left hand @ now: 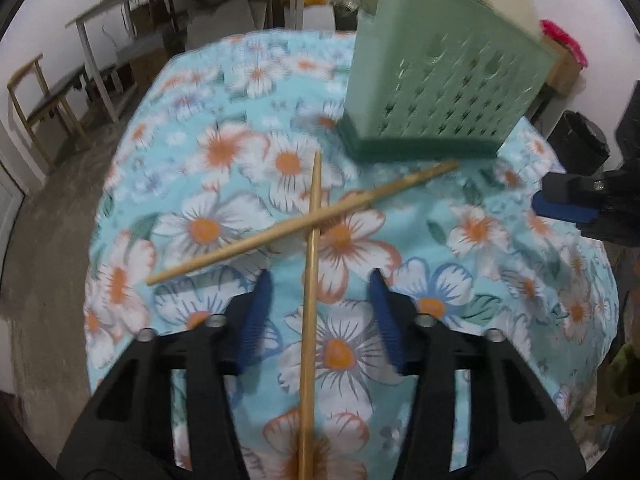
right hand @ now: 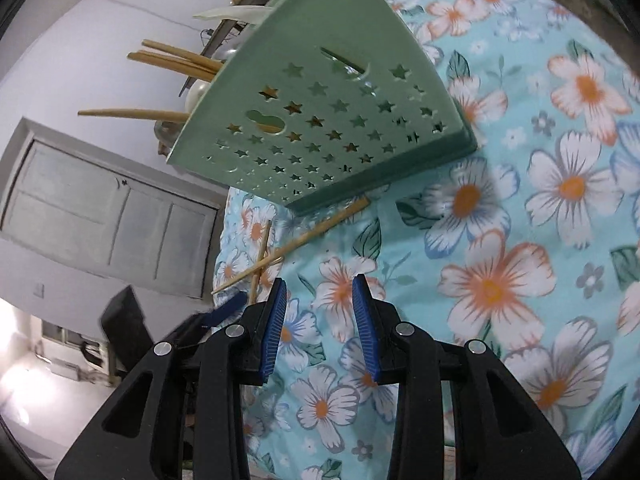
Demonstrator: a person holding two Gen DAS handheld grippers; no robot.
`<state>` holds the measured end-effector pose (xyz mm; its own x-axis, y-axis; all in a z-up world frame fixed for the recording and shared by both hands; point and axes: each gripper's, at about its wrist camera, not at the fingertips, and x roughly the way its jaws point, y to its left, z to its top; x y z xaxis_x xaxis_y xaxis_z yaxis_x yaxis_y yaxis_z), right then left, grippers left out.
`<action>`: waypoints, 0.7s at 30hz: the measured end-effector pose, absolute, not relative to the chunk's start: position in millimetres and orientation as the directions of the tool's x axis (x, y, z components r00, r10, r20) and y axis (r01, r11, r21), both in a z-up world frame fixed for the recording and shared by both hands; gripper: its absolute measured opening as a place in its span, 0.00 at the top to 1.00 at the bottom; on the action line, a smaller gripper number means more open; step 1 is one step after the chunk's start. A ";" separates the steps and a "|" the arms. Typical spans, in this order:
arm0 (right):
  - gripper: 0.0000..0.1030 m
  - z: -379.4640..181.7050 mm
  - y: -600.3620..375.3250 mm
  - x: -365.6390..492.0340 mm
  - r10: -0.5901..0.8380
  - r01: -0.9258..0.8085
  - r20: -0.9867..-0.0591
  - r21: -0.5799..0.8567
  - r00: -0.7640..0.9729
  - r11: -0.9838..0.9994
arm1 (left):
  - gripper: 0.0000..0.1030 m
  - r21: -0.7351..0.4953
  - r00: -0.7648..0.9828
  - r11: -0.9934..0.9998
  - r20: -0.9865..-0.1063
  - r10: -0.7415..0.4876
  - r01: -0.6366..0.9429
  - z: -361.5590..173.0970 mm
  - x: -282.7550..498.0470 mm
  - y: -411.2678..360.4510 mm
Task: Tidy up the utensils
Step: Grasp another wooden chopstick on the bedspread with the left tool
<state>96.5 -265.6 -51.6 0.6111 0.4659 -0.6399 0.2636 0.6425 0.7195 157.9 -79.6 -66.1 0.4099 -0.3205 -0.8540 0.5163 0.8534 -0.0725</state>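
Straddling one chopstick point(left hand: 311, 300) without touching it, the left gripper point(left hand: 320, 312) has its jaws apart; two chopsticks lie crossed before the green holder point(left hand: 436, 80). The right gripper point(right hand: 320, 320) is released, empty.

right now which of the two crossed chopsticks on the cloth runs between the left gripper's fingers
The chopstick pointing straight away from the left gripper, untouched between its open fingers. The other chopstick lies slantwise across it, one end near the green utensil holder.

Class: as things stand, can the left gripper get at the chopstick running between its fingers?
Probably yes: the chopstick lies between the open left gripper fingers; only the other chopstick crosses it farther ahead.
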 end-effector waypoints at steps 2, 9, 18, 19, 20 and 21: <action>0.67 -54.2 -269.1 98.8 0.474 0.269 -0.632 0.732 0.613 0.626 | 0.64 -0.061 0.409 0.858 -0.861 -0.304 0.510 -71.8 160.2 -81.5; 0.67 -66.2 -272.8 100.9 0.505 0.295 -0.617 0.762 0.604 0.577 | 0.93 -0.059 0.396 0.859 -0.870 -0.295 0.509 -73.7 161.3 -81.8; 0.67 -62.5 -276.0 97.7 0.503 0.308 -0.610 0.770 0.612 0.559 | 0.95 -0.159 0.284 0.821 -0.888 -0.361 0.548 -68.7 148.0 -71.5; 0.67 -62.4 -277.2 97.5 0.502 0.309 -0.610 0.770 0.613 0.558 | 0.95 -0.176 0.269 0.818 -0.889 -0.372 0.548 -68.8 146.8 -70.4; 0.67 -61.9 -277.9 97.5 0.500 0.311 -0.610 0.770 0.615 0.556 | 0.95 -0.203 0.248 0.813 -0.888 -0.387 0.545 -68.7 145.3 -67.5; 0.67 -61.1 -278.6 96.8 0.501 0.312 -0.608 0.772 0.616 0.553 | 0.95 -0.221 0.233 0.810 -0.887 -0.398 0.543 -68.9 144.4 -65.1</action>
